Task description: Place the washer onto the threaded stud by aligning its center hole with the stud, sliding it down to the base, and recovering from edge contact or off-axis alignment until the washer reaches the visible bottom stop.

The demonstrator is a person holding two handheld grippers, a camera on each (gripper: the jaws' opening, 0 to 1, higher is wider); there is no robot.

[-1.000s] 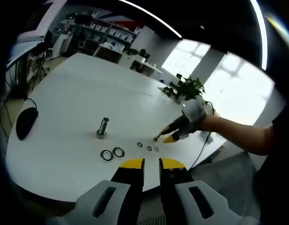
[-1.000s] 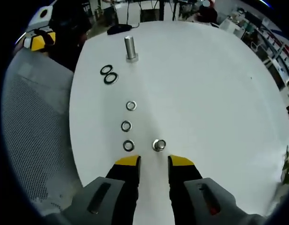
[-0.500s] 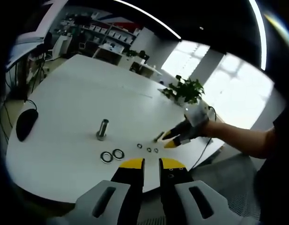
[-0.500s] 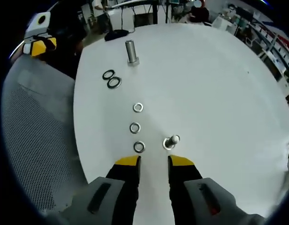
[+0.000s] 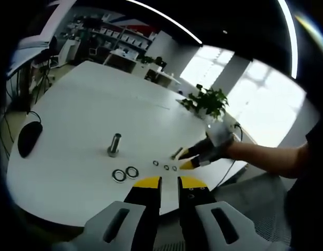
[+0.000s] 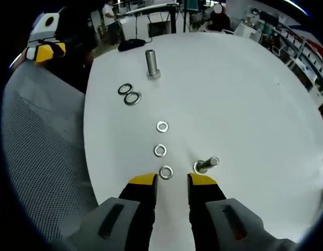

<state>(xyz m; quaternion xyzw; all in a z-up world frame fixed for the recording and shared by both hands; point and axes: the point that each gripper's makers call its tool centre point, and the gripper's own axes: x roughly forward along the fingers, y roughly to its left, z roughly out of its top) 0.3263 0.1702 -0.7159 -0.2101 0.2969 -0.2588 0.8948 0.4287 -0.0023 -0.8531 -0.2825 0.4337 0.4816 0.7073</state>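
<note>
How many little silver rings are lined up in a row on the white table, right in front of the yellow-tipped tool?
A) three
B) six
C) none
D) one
A: in the right gripper view, three small silver metal washers lie in a row on the round white table, the nearest, the middle and the farthest, just ahead of the right tool.

The left gripper view looks from off the table [image 5: 88,104] edge, far back, across it toward windows. The right gripper view sits close above the table [image 6: 245,94] — facing back toward the left gripper [image 6: 43,49], upper left. Both share the upright stud [image 5: 114,143] [image 6: 151,64] and washers.
</note>
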